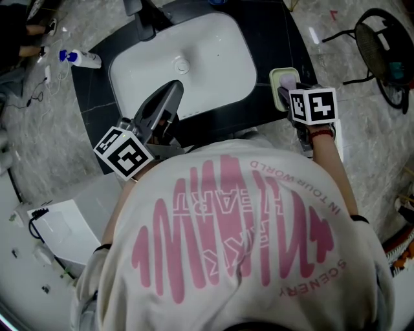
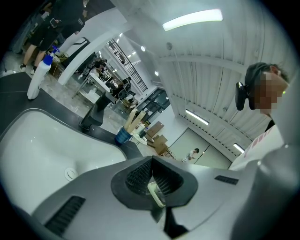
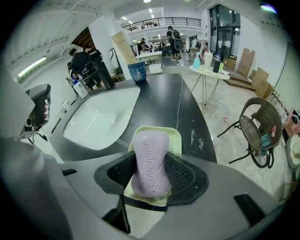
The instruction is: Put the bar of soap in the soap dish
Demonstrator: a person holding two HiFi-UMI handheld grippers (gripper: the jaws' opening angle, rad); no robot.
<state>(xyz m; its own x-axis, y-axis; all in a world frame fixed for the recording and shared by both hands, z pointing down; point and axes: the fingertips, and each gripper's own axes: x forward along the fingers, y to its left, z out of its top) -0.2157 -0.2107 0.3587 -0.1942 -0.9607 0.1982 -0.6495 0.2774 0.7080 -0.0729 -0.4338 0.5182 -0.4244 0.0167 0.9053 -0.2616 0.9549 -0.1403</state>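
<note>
A lilac bar of soap (image 3: 151,161) sits lengthwise between the pads of my right gripper (image 3: 151,172), which is shut on it. The pale green soap dish (image 3: 174,138) lies directly under it on the black counter, right of the sink. Whether the bar touches the dish I cannot tell. In the head view the dish (image 1: 279,75) and soap (image 1: 287,81) show just beyond the right gripper (image 1: 289,97). My left gripper (image 1: 173,90) hangs over the basin's near edge, its jaws shut on nothing (image 2: 152,177).
A white basin (image 1: 242,48) is sunk in the black counter (image 3: 168,105), with a dark faucet (image 1: 145,19) at its back. A spray bottle (image 1: 81,58) stands at the counter's far left, a blue cup (image 3: 138,70) at its far end. A wire chair (image 3: 258,126) stands on the floor to the right.
</note>
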